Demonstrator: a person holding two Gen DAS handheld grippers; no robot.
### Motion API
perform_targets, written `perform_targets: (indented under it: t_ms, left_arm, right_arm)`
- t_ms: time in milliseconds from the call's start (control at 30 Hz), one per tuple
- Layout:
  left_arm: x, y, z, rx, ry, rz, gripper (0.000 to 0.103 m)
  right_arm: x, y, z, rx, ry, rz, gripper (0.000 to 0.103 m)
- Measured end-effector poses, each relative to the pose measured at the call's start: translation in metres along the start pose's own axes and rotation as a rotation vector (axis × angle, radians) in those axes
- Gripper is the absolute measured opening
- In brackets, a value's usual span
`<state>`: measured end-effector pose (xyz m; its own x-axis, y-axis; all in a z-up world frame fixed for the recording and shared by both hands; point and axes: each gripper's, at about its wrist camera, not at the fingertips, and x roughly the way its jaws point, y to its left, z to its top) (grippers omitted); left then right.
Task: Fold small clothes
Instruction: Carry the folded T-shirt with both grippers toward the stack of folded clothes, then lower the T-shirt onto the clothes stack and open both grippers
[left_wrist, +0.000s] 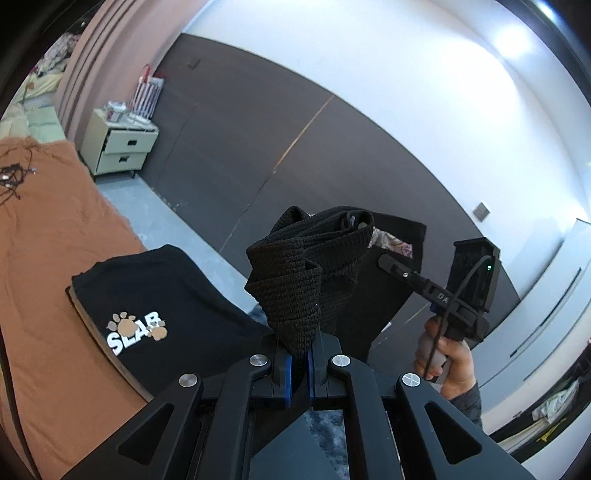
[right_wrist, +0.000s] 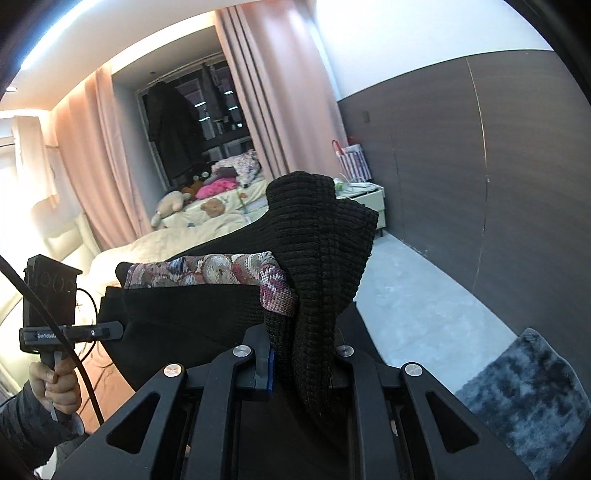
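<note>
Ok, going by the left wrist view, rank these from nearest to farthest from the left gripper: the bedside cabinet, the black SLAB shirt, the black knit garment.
1. black knit garment: clamped in the left gripper, straight ahead.
2. black SLAB shirt: folded on the orange bedcover, to the left.
3. bedside cabinet: far upper left, by the dark wall.

garment (left_wrist: 295, 280) between both tongs, folded shirt (left_wrist: 155, 314) on bed (left_wrist: 55, 258) left
</note>
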<state>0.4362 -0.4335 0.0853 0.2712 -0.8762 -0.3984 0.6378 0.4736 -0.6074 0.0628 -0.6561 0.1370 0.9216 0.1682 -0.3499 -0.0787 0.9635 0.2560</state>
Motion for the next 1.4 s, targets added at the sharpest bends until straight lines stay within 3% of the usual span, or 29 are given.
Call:
perform_targets:
  t_ms: [267, 633, 767, 833, 867, 900, 933, 1067, 1200, 1233, 1300, 1400]
  left_arm:
    - [0.049, 0.084, 0.028, -0.092, 0.071, 0.050, 0.005]
    - [0.099, 0.191, 0.036, -0.166, 0.134, 0.106, 0.005]
    - [0.110, 0.223, 0.035, -0.216, 0.140, 0.184, 0.009]
    - [0.115, 0.237, 0.030, -0.233, 0.169, 0.272, 0.021]
    - [0.116, 0.243, 0.026, -0.234, 0.176, 0.325, 0.029]
    - [0.113, 0.246, 0.023, -0.235, 0.173, 0.356, 0.036]
    - [0.110, 0.249, 0.021, -0.234, 0.166, 0.380, 0.039]
    - [0.100, 0.252, 0.020, -0.199, 0.148, 0.439, 0.042]
    - [0.101, 0.242, 0.022, -0.159, 0.143, 0.422, 0.042]
    - [0.105, 0.240, 0.023, -0.138, 0.146, 0.417, 0.042]
    - [0.113, 0.235, 0.022, -0.098, 0.159, 0.398, 0.042]
    - [0.131, 0.228, 0.017, -0.053, 0.187, 0.351, 0.042]
  right_arm:
    - [0.095, 0.046, -0.013, 0.040, 0.092, -0.060, 0.010]
    - [0.197, 0.122, -0.041, 0.071, 0.233, -0.132, 0.011]
    - [0.231, 0.147, -0.048, 0.091, 0.285, -0.190, 0.015]
    - [0.237, 0.150, -0.051, 0.114, 0.305, -0.226, 0.033]
    - [0.239, 0.155, -0.051, 0.119, 0.294, -0.267, 0.063]
    - [0.236, 0.154, -0.049, 0.122, 0.276, -0.306, 0.080]
    - [0.231, 0.158, -0.048, 0.121, 0.264, -0.329, 0.081]
    - [0.213, 0.185, -0.056, 0.126, 0.282, -0.326, 0.080]
    - [0.164, 0.201, -0.074, 0.083, 0.302, -0.328, 0.080]
    - [0.152, 0.200, -0.078, 0.078, 0.304, -0.327, 0.074]
    - [0.133, 0.202, -0.091, 0.082, 0.331, -0.311, 0.048]
    - [0.113, 0.204, -0.112, 0.086, 0.372, -0.304, 0.038]
